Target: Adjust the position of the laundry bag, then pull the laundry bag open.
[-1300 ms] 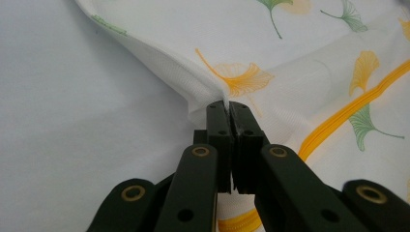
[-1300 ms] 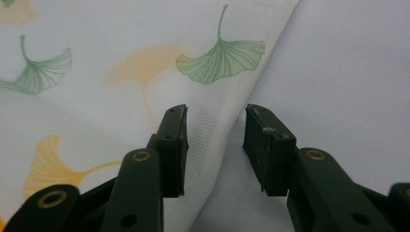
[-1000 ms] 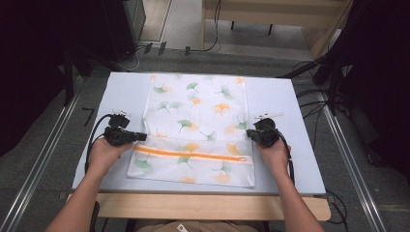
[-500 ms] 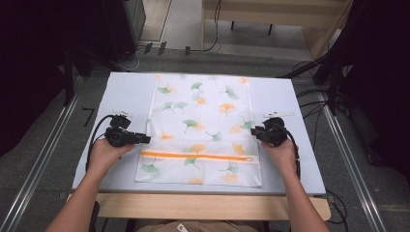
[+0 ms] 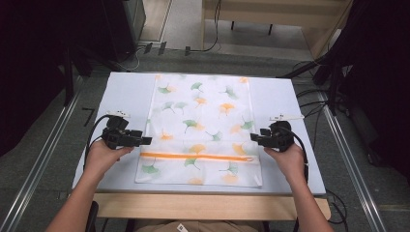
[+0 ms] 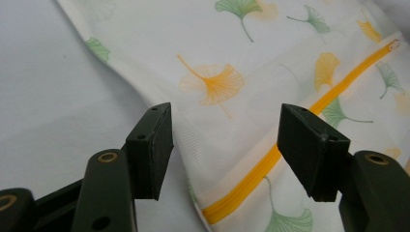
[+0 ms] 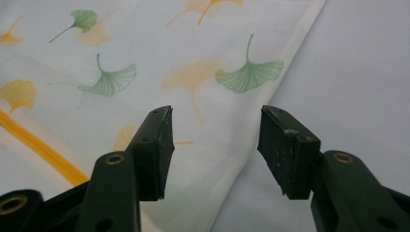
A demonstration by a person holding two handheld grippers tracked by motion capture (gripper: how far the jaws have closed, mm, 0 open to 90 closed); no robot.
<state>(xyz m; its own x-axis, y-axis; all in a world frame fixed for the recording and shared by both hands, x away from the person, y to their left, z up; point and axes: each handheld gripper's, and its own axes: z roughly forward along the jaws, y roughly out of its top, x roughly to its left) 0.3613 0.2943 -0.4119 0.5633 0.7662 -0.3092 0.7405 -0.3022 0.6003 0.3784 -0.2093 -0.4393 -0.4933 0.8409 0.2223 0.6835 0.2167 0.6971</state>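
- Bag with the leaf print lies flat on the middle of the counter, orange zipper running across near the person's edge
- left gripper sits at the bag's left edge, jaws just opened up, released, edge below the gap
- right gripper at the right edge, same deal, jaws just opened, gripping nothing
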